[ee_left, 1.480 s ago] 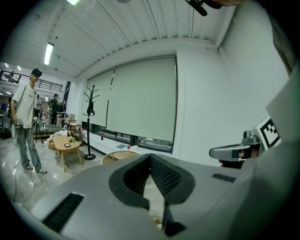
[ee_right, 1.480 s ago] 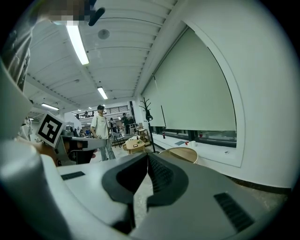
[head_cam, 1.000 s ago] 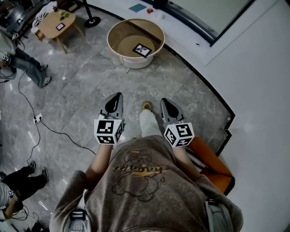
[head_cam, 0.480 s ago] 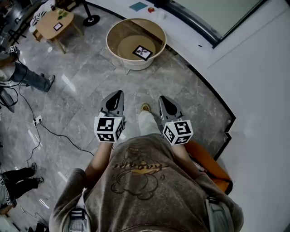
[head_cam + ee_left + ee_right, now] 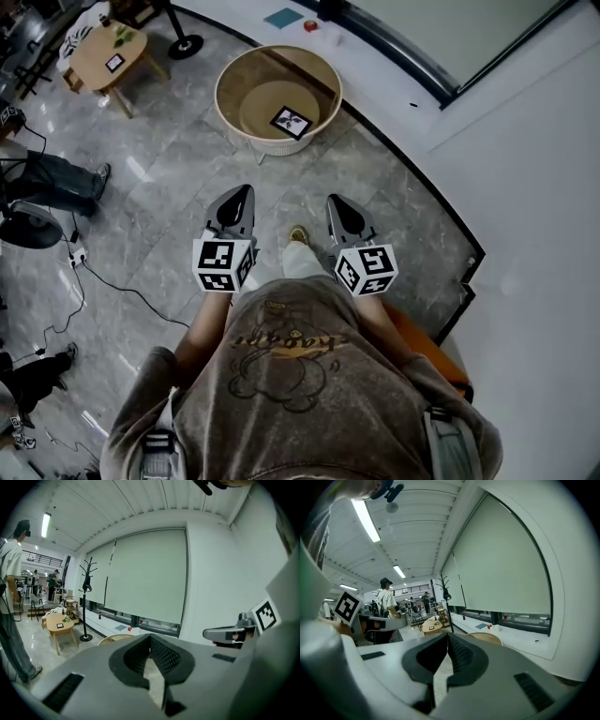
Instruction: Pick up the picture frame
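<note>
Plainly, the left gripper (image 5: 245,195) and right gripper (image 5: 335,200) are both closed tight on nothing.
The picture frame (image 5: 292,121) lies flat inside a round wooden tub (image 5: 218,89), well apart from both grippers; either gripper view catches only the tub's rim, with the frame hidden.

Nothing legible anywhere: curved lettering printed across the sweatshirt (image 5: 286,342), near in the head view, too blurred and small to read.
</note>
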The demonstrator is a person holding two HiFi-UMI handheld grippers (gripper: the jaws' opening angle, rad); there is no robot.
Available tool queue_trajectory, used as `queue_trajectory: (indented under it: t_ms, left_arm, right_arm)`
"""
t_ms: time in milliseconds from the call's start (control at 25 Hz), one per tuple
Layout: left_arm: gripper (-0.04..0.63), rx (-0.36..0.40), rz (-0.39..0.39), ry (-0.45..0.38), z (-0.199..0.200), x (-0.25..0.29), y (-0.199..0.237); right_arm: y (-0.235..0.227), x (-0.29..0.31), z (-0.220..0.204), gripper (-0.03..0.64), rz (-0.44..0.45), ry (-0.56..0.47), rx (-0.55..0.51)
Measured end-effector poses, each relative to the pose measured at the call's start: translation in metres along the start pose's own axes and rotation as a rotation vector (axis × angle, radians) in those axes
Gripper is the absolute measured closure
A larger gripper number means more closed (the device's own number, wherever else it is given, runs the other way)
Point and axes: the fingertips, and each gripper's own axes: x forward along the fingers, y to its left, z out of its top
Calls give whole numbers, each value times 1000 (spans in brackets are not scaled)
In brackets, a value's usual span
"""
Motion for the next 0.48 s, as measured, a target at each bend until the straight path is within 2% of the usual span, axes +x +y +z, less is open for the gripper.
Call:
queue_trajectory:
  t_ms: [480]
  left_arm:
    - [577,-15,43,16,29,89,22]
  right_arm:
    - [-67,70,33,598,33,15,0]
